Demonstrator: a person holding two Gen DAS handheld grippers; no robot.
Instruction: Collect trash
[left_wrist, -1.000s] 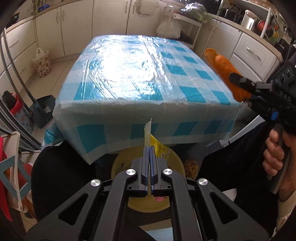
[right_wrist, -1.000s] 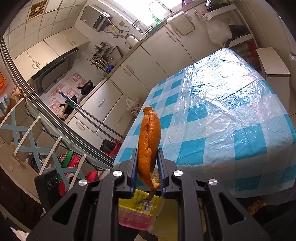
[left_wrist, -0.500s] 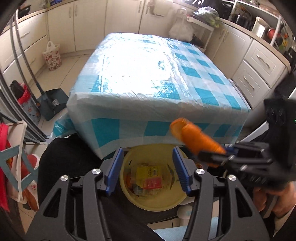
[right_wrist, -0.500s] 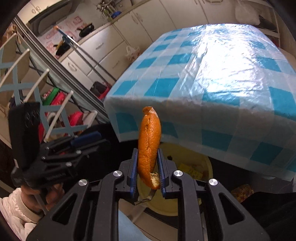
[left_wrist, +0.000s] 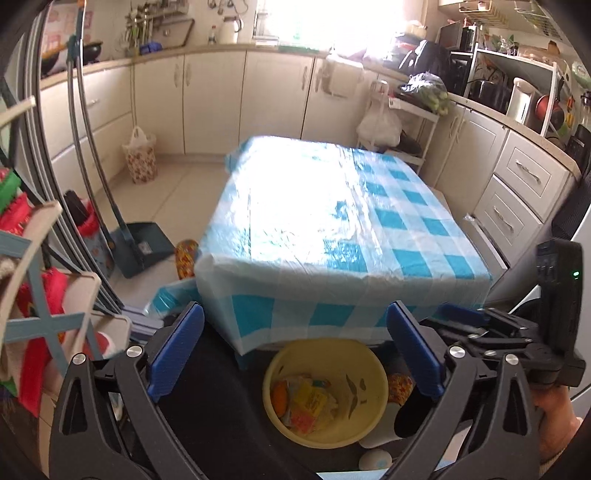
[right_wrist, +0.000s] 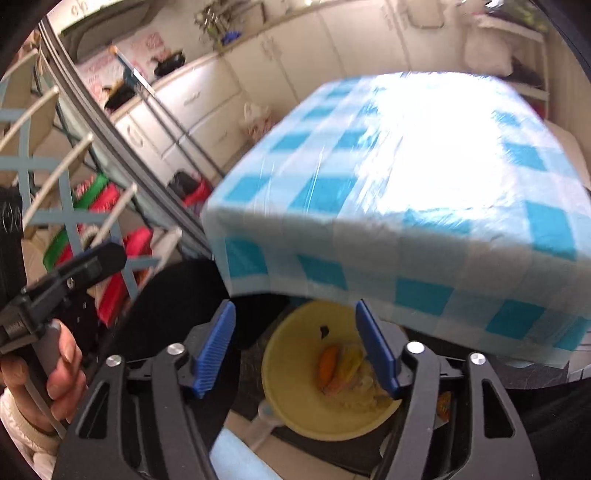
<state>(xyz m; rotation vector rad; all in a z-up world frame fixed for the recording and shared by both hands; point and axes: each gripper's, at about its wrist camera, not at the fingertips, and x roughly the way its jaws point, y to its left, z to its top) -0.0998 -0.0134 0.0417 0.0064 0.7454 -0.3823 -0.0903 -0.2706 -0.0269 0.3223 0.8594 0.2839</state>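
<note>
- Since half a second ago my right tool (right_wrist: 295, 345) has let go of the orange peel (right_wrist: 328, 363), which now lies inside the yellow bowl (right_wrist: 291, 354); its blue pads (right_wrist: 214, 349) stand wide apart with nothing between them.
- My left tool (left_wrist: 295, 350) is spread open too, empty, as it was half a second ago, blue fingers (left_wrist: 177, 345) splayed either side of the bowl (left_wrist: 364, 373) below.
- From the left wrist view, the peel (left_wrist: 279, 397) sits at the left of the bowl's contents, touching yellow and orange wrappers (left_wrist: 308, 400) piled beside it.
- That bowl rests low, just near of the table's near edge, partly under the overhang of the blue-and-white checked cloth (left_wrist: 343, 225).
- Table (right_wrist: 424, 155) glare washes out much of the top in both views.
- I see the right tool's black body (left_wrist: 517, 339) at the right edge of the left view, and the left tool (right_wrist: 66, 273) at the left edge of the right view, a hand (right_wrist: 55, 373) around its grip.
- Farther left on the floor stand a dark dustpan (left_wrist: 142, 245) and a patterned bag (left_wrist: 140, 162).
</note>
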